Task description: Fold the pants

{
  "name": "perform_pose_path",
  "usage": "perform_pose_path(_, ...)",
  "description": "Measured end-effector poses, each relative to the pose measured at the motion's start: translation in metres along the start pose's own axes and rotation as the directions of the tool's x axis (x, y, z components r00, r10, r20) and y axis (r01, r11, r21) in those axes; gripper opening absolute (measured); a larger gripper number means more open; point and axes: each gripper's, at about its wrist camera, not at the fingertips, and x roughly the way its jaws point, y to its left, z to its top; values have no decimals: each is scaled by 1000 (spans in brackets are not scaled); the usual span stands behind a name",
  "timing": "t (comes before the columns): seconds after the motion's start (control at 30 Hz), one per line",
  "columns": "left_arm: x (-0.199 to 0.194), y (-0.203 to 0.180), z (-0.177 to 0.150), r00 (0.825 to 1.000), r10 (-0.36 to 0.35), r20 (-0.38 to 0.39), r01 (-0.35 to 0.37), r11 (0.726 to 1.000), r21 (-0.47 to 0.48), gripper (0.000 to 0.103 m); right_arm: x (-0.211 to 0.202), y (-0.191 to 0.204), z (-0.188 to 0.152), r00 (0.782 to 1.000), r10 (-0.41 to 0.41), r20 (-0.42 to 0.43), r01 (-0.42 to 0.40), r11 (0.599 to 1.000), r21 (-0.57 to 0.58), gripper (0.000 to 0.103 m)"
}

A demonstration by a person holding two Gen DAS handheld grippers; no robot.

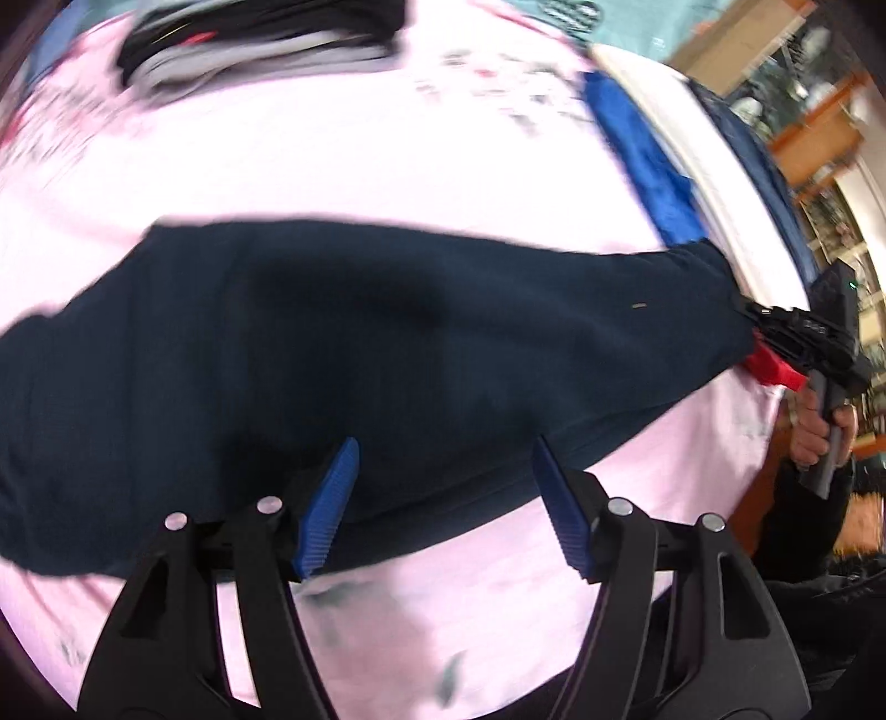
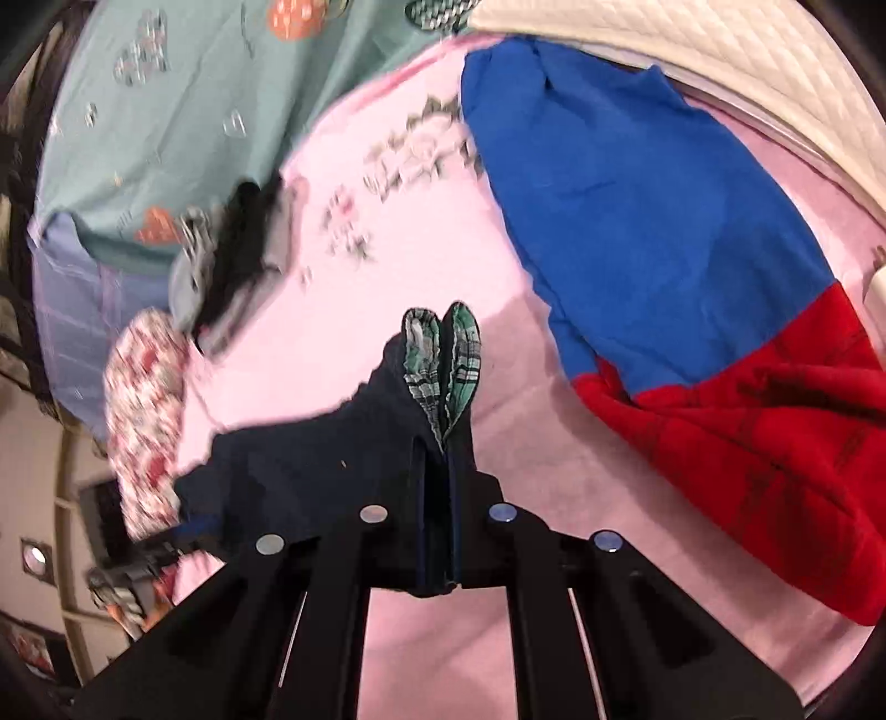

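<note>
Dark navy pants [image 1: 360, 343] lie spread across a pink sheet [image 1: 343, 160]. My left gripper [image 1: 446, 498] is open, its blue fingers [image 1: 329, 509] hovering over the near edge of the pants with nothing between them. My right gripper [image 1: 775, 338] shows at the right end of the pants in the left wrist view, held by a hand [image 1: 819, 437]. In the right wrist view, the right gripper [image 2: 437, 459] is shut on the pants [image 2: 310, 459], with a green plaid lining [image 2: 443, 360] sticking out past its fingertips.
A blue garment [image 2: 637, 221] and a red one [image 2: 747, 443] lie on the pink sheet [image 2: 554, 498] to the right. A stack of folded dark clothes [image 1: 260, 39] sits at the far side. A white quilted cover [image 2: 720, 61] and a teal patterned sheet [image 2: 194, 111] border the pink one.
</note>
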Motion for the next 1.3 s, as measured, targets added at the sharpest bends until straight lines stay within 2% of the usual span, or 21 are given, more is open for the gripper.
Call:
perform_pose_path(0.03, 2, -8, 5, 1000, 3, 0, -3, 1000, 20, 67, 0, 0, 0, 1000, 0, 0, 0, 1000, 0, 14)
perform_pose_path(0.13, 11, -32, 16, 1000, 1, -12, 0, 997, 82, 67, 16, -14, 2, 994, -72, -78, 73, 997, 10, 27)
perform_pose_path(0.23, 18, -44, 19, 999, 6, -37, -1, 994, 113, 67, 18, -29, 3, 990, -64, -126, 69, 997, 37, 40)
perform_pose_path(0.4, 26, -58, 32, 998, -24, -62, 32, 990, 140, 67, 16, -35, 5, 982, -47, -181, 54, 998, 35, 42)
perform_pose_path(0.47, 31, -64, 39, 997, -40, -70, 50, 988, 147, 67, 22, -34, 6, 975, -11, -221, 17, 1000, 25, 44)
perform_pose_path(0.63, 49, -75, 49, 991, -86, -107, 100, 987, 129, 67, 38, -28, 18, 971, 77, -227, -73, 997, 27, 43)
perform_pose_path(0.7, 53, -78, 51, 988, -110, -113, 123, 985, 122, 66, 49, -20, 25, 974, 84, -210, -84, 996, 9, 14)
perform_pose_path(0.73, 55, -80, 52, 987, -118, -113, 131, 985, 116, 66, 57, -14, 25, 977, 56, -207, -60, 998, -12, 12)
perform_pose_path(0.83, 61, -84, 54, 981, -152, -122, 163, 983, 89, 62, 52, 6, 22, 988, -33, -153, 18, 995, -97, 11)
perform_pose_path(0.9, 68, -88, 58, 972, -197, -127, 207, 976, 73, 46, 42, 19, 19, 992, -67, -107, 52, 989, -135, 11)
perform_pose_path(0.93, 73, -91, 60, 966, -224, -131, 233, 970, 63, 44, 35, 24, 17, 993, -74, -89, 60, 988, -143, 11)
perform_pose_path(1.0, 86, -99, 64, 951, -275, -138, 283, 958, 38, 31, 27, 24, 15, 995, -67, -75, 56, 988, -143, 11)
perform_pose_path(1.13, 120, -109, 61, 957, -248, -153, 256, 966, 35, 28, 17, 26, 12, 998, -45, -35, 41, 994, -103, 11)
perform_pose_path(1.17, 122, -110, 61, 957, -261, -125, 267, 963, 38, 29, 15, 28, 11, 999, -33, -22, 31, 995, -92, 11)
perform_pose_path(1.3, 121, -111, 64, 953, -273, -129, 279, 960, 25, 30, 9, 46, 12, 1000, -26, -2, 26, 993, -111, 11)
